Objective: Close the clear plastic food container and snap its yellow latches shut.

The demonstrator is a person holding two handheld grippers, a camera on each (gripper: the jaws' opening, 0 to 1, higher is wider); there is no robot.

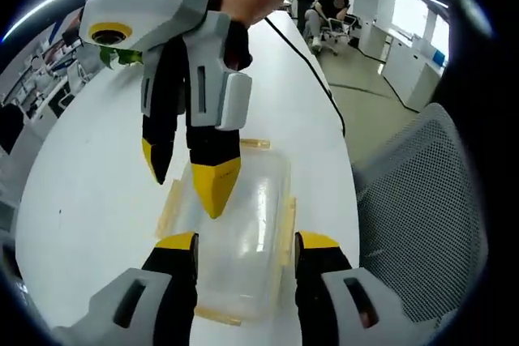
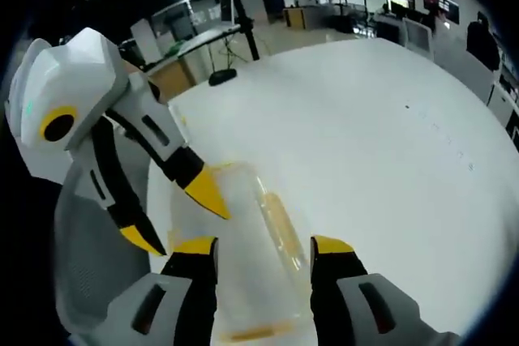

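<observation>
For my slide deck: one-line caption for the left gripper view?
Both open tongs, left and right, hover over the clear container with yellow latches on a white table.

In the left gripper view, the right gripper (image 1: pixel 188 180) hides part of the container's (image 1: pixel 243 241) lid. In the right gripper view, the container's (image 2: pixel 259 257) near end is cut off below.

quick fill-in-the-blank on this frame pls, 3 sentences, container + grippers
The clear food container rests on a ____ table.
Its latches are ____ in colour.
The jaw tips of the right hand-held gripper are ____, like those of the left hand-held gripper.

Missing words: white; yellow; yellow
</observation>
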